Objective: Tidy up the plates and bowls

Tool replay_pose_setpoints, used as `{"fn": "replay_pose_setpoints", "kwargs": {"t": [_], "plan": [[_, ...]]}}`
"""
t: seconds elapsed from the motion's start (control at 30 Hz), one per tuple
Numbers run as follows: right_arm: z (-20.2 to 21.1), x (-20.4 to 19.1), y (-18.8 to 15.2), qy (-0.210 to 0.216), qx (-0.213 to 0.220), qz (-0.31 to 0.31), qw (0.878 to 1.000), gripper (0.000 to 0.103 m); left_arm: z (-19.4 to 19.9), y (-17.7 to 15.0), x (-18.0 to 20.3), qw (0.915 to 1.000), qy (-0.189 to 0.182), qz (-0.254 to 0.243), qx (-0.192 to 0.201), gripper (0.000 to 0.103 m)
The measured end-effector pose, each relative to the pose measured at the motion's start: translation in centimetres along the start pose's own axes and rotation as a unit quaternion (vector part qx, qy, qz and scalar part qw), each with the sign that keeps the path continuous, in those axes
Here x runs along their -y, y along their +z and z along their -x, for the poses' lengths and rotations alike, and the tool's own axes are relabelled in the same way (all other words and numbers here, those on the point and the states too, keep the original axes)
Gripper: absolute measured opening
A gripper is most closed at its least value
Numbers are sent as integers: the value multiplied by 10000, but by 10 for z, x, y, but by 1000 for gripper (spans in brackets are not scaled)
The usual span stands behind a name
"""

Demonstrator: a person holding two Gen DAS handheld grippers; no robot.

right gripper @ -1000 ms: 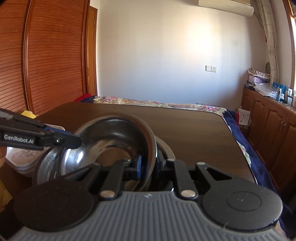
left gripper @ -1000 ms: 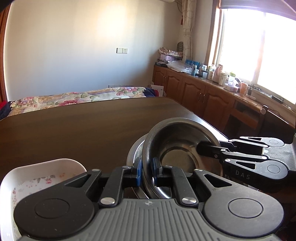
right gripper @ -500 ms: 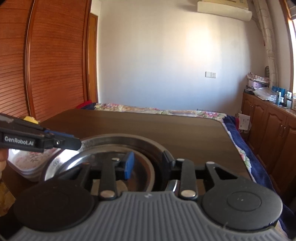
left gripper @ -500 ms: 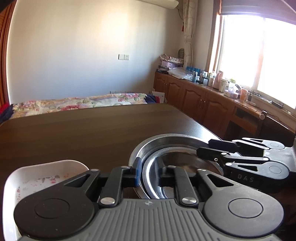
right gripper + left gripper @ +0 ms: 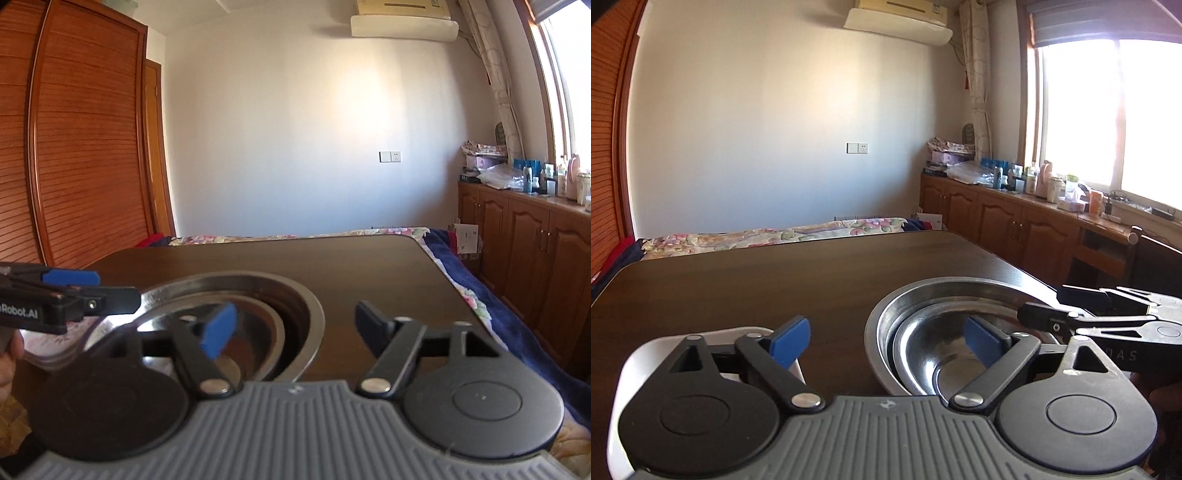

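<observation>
Steel bowls (image 5: 923, 343) sit nested inside one another on the dark wooden table (image 5: 775, 288), a smaller one inside a wider one (image 5: 258, 295). My left gripper (image 5: 886, 343) is open, its right finger over the bowls' near rim and its left finger over a white floral dish (image 5: 639, 365). Also open, my right gripper (image 5: 295, 325) has its left pad above the bowls and its right finger beside them. Nothing is held. Each gripper shows in the other's view: the right one (image 5: 1071, 314), the left one (image 5: 74, 295).
The white square dish with a flower print (image 5: 44, 347) lies left of the bowls near the table's front. A bed with a floral cover (image 5: 775, 232) stands beyond the table. Wooden cabinets (image 5: 1015, 221) with bottles run along the right under the window.
One second ago both grippers were shut on a tilted steel bowl. It was lowered flat into the wider bowl, and both grippers have opened wide and let go.
</observation>
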State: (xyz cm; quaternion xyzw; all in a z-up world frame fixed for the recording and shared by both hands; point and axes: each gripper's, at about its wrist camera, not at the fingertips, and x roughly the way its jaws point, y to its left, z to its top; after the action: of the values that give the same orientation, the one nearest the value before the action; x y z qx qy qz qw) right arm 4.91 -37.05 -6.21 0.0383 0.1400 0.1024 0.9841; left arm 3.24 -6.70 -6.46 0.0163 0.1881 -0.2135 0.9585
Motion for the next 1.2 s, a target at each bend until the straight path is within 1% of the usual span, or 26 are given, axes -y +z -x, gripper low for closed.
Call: {"fn": "replay_pose_setpoints", "kwargs": {"t": [0.03,0.13,0.17,0.2,0.3,0.37,0.53,0.73,0.77,0.8,0.83,0.87,0.9,0.93,0.97,1.0,1.03,1.07,1.1,1.17,1.2], "plan": [[0,1,-1,5,10,-7,10000,82,-1,-1,-1,10000,17,12,-4,97],[-1,0,-3,-4,50,-14,10000,86,-3,-4,-1,9999,157,26,-47,98],[-1,0,-3,-8,57,-29,10000,92,-3,-5,-1,9999,146,41,-45,99],[-1,0,-5,-15,73,-59,10000,94,-4,-6,-2,9999,131,67,-55,99],[-2,1,-8,-27,75,-114,9999,97,-6,-9,-1,9998,119,90,-95,100],[-2,0,-11,-52,60,-95,9999,103,-6,-12,2,9999,91,34,-136,100],[-1,-2,-14,6,122,-121,9999,103,-9,-16,5,9998,10,30,-187,101],[-2,2,-13,104,91,-225,9997,103,-8,-17,7,9998,-87,86,-177,100],[-3,3,-13,120,79,-247,9996,102,-9,-18,6,9997,-97,99,-182,100],[-2,4,-13,139,77,-278,9995,102,-10,-17,7,9997,-123,123,-185,96],[-2,4,-13,168,77,-312,9993,96,-10,-17,8,9996,-130,153,-184,94],[-2,6,-12,209,62,-353,9991,88,-11,-17,8,9996,-141,179,-180,89],[-3,8,-12,231,44,-374,9990,85,-12,-18,8,9995,-156,194,-189,84],[-3,9,-12,236,37,-392,9989,79,-13,-18,9,9994,-173,208,-204,81],[-4,9,-13,242,33,-408,9989,70,-14,-18,10,9993,-182,227,-218,75],[-5,10,-13,259,23,-449,9987,65,-14,-18,11,9992,-193,241,-236,68],[-6,11,-14,287,8,-506,9983,57,-15,-18,12,9992,-203,241,-244,64],[-7,13,-14,323,-10,-571,9978,53,-15,-18,12,9992,-194,244,-247,57],[-8,14,-15,341,-17,-612,9975,46,-15,-18,12,9992,-180,239,-252,50],[-8,14,-16,399,13,-670,9970,37,-15,-19,11,9992,-154,246,-267,45],[-9,14,-16,425,20,-681,9968,35,-15,-19,10,9991,-143,275,-273,41]]}}
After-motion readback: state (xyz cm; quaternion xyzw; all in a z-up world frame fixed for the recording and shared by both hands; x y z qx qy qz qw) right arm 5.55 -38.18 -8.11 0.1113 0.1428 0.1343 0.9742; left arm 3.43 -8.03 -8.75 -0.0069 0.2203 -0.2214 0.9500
